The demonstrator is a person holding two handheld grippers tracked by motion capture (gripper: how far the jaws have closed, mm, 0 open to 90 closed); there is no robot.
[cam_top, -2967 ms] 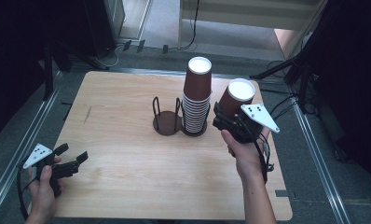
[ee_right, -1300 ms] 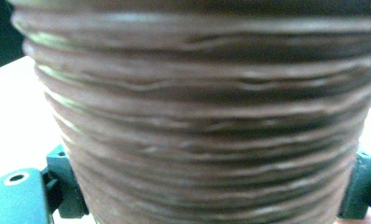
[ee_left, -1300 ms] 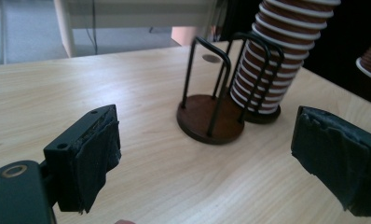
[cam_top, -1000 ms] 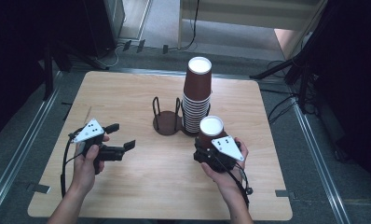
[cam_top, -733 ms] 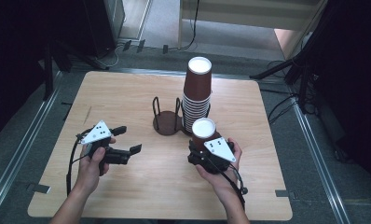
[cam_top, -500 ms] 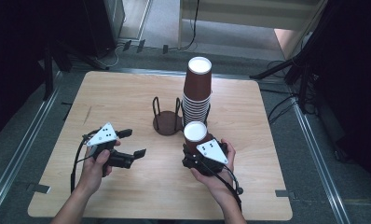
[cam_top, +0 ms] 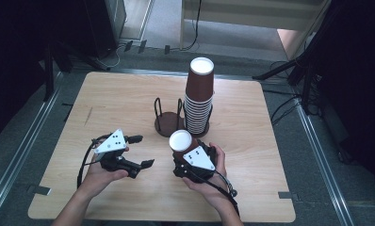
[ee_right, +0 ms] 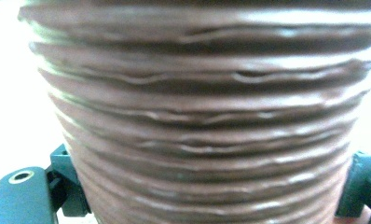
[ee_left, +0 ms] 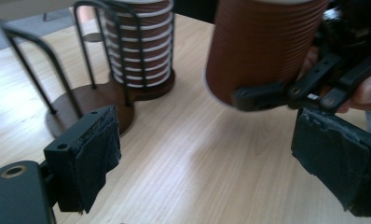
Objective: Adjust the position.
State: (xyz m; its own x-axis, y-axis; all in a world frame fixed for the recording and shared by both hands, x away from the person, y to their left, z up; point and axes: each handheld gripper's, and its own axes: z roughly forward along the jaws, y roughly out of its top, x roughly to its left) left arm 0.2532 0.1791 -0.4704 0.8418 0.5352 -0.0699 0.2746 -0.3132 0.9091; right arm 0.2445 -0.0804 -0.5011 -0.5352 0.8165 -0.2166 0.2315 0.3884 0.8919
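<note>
The right tool (cam_top: 182, 151) sits just below the centre of the high view, its jaws closed on a brown ribbed paper cup (cam_top: 180, 142) whose white inside faces up; in the right gripper view the cup's ridged wall (ee_right: 197, 121) spans nearly the whole frame, with the two black jaws pressed against its sides at the lower left and lower right corners; the person's right hand (cam_top: 208, 174) grips the tool from below, a grey three-cornered plate on top of it; in the left gripper view the held cup (ee_left: 263, 44) appears at the upper right, tilted, its bottom edge raised off the wood, with the right tool's black jaw across its lower wall

The left tool (cam_top: 138, 151) lies at the lower left of the high view, held in the left hand (cam_top: 103, 169); its jaws stand moderately apart with nothing between them, and in the left gripper view the two dark padded fingers (ee_left: 92, 154) frame bare wood; the cup is near, to the right of this tool, not touching it

Above both tools, near the middle of the tabletop (cam_top: 105, 99), stands a dark wire holder (cam_top: 169, 117) on a round base; its left bay is empty, its right bay carries a tall stack of brown cups (cam_top: 199, 96) topped by a cup with its white base upward; the held cup is just below this stack in the frame, apart from it
</note>
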